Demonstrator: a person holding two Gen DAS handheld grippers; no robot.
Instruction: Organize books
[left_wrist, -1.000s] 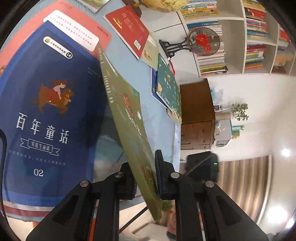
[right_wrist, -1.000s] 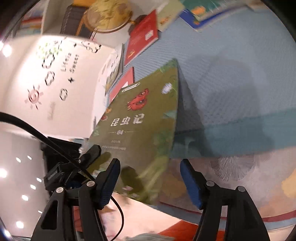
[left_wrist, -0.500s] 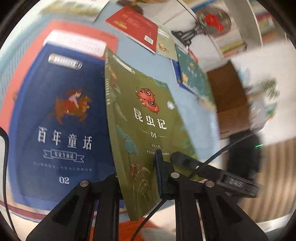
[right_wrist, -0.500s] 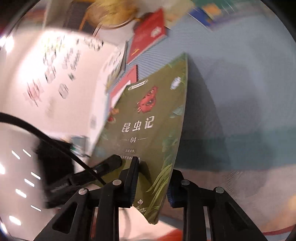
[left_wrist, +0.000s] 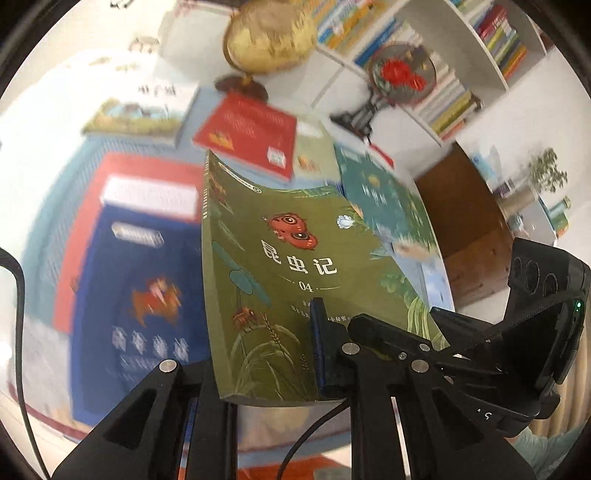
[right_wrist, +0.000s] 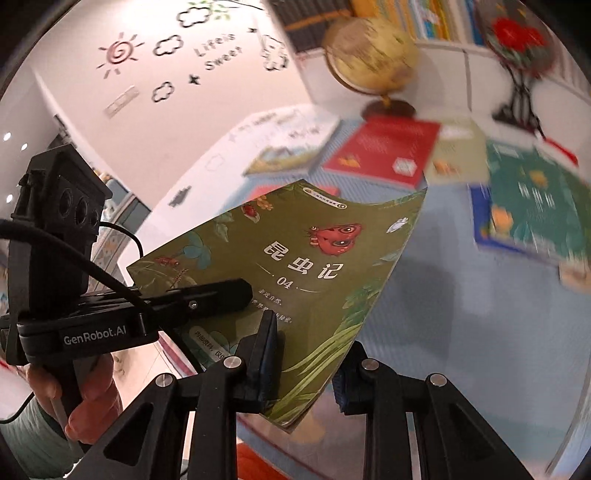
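- We see the green book (left_wrist: 288, 258) lifted clear above the light-blue mat (right_wrist: 461, 302), cover facing us, its top edge bowed.
- Our left hand-held gripper (left_wrist: 266, 354) is clamped narrow on the book's lower edge near the spine.
- Our right hand-held gripper (right_wrist: 306, 365) pinches the same lower edge at the opposite corner, jaws narrow on the cover.
- Left of the green book lies a dark-blue book (left_wrist: 140, 280) on a red one (left_wrist: 122, 166).
- Beyond the green book lie a red book (left_wrist: 247, 133) and a teal book (left_wrist: 384, 199).
- Farther beyond it stand a globe (left_wrist: 269, 33) and a bookshelf (left_wrist: 461, 55).
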